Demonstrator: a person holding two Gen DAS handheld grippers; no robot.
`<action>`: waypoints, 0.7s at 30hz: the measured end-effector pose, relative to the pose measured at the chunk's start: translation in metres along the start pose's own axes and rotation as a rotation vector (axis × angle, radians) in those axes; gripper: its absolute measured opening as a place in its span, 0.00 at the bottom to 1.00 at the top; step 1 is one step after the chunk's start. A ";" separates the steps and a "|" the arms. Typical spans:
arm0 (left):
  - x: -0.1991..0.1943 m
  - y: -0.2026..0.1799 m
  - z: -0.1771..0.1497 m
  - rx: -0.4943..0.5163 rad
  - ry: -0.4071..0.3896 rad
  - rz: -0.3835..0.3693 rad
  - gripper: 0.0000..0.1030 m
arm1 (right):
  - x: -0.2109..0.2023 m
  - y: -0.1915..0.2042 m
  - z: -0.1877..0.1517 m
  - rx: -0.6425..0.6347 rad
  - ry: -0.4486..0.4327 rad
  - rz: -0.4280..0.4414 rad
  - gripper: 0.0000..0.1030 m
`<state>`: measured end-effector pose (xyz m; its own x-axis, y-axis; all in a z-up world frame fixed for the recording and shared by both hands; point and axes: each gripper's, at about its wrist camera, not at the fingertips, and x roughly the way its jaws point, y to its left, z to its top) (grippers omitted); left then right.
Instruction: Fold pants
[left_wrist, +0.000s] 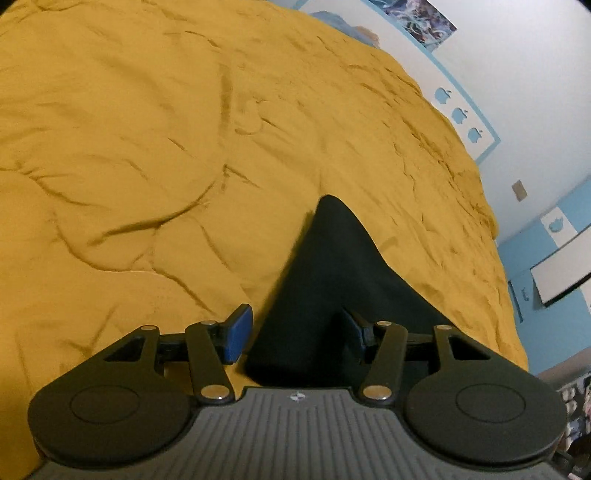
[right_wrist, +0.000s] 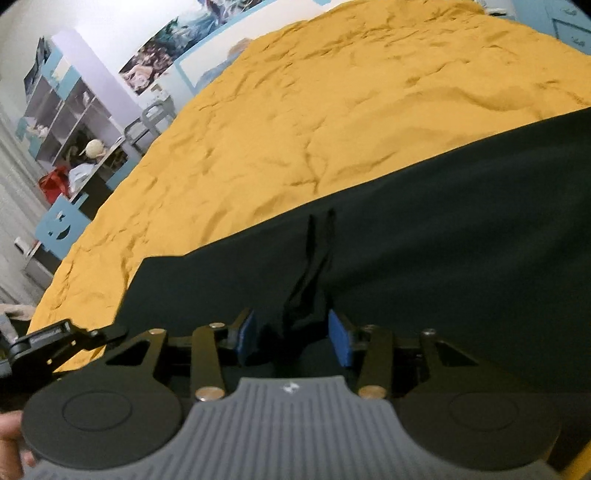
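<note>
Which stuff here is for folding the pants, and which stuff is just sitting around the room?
For the job:
- black pants
- left tool
- right tool
- yellow bedspread under the pants

Just lying about:
- shelves with a red bag
- posters on the wall
- blue chair with a smiley cutout

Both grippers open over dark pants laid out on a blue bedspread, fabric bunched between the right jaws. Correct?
One thing is off: the bedspread is mustard yellow, not blue, as both wrist views show. The rest holds: the left gripper and right gripper have their jaws open, and the dark pants lie on the bed, with fabric bunched between the right jaws.
</note>
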<state>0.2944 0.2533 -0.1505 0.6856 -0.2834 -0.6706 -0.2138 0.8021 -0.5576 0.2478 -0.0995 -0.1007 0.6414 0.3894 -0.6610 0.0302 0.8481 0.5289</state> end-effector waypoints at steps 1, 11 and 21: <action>-0.001 0.001 -0.002 0.005 0.004 0.004 0.61 | 0.003 0.001 0.001 -0.005 0.018 -0.006 0.00; 0.008 -0.011 -0.005 0.079 0.039 0.024 0.54 | 0.002 -0.006 0.000 -0.031 0.015 -0.031 0.01; 0.012 -0.017 -0.011 0.122 0.049 0.122 0.36 | -0.008 -0.014 -0.014 -0.142 -0.030 -0.067 0.06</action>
<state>0.2989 0.2304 -0.1542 0.6245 -0.2028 -0.7542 -0.2054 0.8891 -0.4091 0.2319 -0.1095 -0.1102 0.6646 0.3214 -0.6745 -0.0339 0.9148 0.4025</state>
